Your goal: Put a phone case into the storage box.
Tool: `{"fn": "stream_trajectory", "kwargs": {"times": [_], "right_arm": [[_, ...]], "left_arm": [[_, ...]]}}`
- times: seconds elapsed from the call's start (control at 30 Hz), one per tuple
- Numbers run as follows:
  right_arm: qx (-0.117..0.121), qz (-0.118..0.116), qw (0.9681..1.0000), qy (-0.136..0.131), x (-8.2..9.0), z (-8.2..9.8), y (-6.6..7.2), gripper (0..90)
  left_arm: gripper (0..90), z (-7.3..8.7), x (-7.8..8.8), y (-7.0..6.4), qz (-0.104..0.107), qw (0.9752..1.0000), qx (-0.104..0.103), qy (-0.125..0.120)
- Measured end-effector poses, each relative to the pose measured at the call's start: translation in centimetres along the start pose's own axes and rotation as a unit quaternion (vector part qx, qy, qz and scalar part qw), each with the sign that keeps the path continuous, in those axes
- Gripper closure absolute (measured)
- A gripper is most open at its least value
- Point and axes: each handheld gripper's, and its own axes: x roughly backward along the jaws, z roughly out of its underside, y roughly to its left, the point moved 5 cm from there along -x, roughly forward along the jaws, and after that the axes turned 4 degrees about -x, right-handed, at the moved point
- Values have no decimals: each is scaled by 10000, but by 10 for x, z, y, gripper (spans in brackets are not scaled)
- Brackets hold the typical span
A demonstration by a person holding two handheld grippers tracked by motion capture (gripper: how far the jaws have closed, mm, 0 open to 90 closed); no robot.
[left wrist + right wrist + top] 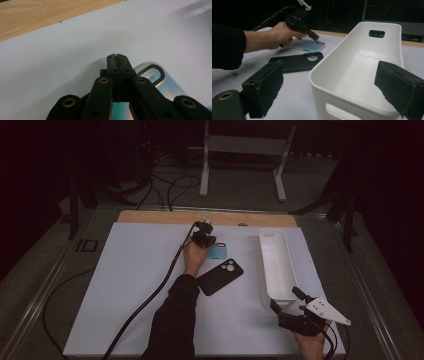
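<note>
A teal phone case [220, 251] lies on the white table mat [125, 285], camera cutout up. My left gripper [205, 239] is tilted down over the case's far end with its jaws shut and nothing between them. In the left gripper view the closed tips [117, 63] hover just beside the case's camera cutout [153, 75]. A black phone case [220, 276] lies nearer to me, next to the teal one. My right gripper [285, 300] stands open at the near end of a white bin [276, 265], its pads [265, 86] apart on either side of the bin's corner [329, 72].
The white bin [362, 60] is long and holds nothing, with handle slots in its end walls. A bare wooden strip [165, 216] runs along the table's far edge. A black cable [150, 297] trails from the left gripper across the mat toward the near left.
</note>
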Motion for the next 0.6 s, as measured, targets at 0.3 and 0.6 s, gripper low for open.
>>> {"fn": "stream_trajectory", "kwargs": {"times": [0.3,0.6], "right_arm": [[8,3,10000,-1,0,0,0,82],[27,31,10000,0,0,0,0,82]], "left_arm": [[900,11,5,3,97,9999,-44,85],[900,30,25,3,131,9997,-17,191]]}}
